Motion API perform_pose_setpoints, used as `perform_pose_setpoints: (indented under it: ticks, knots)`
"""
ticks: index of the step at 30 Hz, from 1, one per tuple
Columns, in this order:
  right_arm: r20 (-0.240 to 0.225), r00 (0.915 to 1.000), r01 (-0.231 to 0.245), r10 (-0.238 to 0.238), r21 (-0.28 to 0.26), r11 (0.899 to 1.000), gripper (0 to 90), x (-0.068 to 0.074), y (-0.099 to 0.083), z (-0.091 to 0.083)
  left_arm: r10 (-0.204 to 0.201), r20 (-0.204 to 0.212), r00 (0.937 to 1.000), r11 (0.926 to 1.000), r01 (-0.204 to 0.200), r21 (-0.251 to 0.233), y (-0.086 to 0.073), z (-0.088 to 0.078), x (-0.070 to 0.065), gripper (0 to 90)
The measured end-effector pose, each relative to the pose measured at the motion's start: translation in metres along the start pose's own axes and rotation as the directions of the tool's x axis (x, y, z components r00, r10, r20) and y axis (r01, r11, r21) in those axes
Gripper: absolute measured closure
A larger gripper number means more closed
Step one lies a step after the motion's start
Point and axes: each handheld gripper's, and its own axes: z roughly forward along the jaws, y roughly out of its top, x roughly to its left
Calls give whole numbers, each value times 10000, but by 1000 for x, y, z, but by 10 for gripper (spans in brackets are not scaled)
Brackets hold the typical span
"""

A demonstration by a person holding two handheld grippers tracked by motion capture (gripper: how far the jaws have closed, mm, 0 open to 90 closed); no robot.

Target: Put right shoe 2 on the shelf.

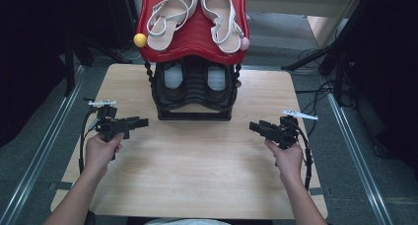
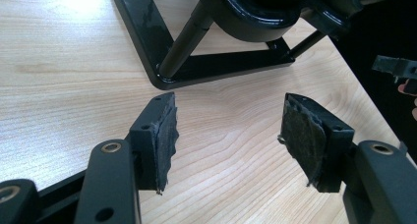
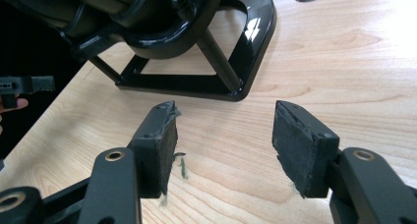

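Sandals [image 1: 194, 18] lie on the red shelf [image 1: 192, 47] atop the rack [image 1: 195, 89] at the table's far edge; they are judged light, with soft straps best pinched. Left gripper [image 1: 143, 122] and right gripper [image 1: 253, 126] are held wide, empty, near the rack's base.

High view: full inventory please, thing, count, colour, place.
shoe rack: 1, black frame with a red top shelf, far middle of the table
sandals: 2, white, side by side on the red shelf
dark shoes: 2, on the lower shelf
balls: 2, one yellow at the shelf's left corner, one pink at its right corner
table: 1, light wood
left hand-held gripper: 1, black, open, left of the rack
right hand-held gripper: 1, black, open, right of the rack
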Motion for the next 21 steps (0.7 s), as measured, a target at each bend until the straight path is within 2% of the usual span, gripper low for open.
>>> perform_pose_setpoints:
  ticks: [3, 13, 17, 21]
  knots:
    - [9, 9997, 261, -261, 7, 9997, 437, 2, -1, 2, -23, -25, 10000, 10000, 24, 49, 0, 0, 0, 387]
    - [67, 9996, 284, -286, 282, 9992, 425, 0, -4, 8, -31, -23, 10000, 10000, 32, 70, 1, 1, 0, 380]
    - [-43, 9996, 281, -280, 221, 9994, 365, -1, -4, 7, -58, -29, 10000, 9999, 58, 118, 1, 2, 1, 373]
    - [77, 9996, 277, -278, 137, 9995, 330, -1, -4, 8, -14, -49, 10000, 10000, 15, 97, 1, 2, 1, 371]
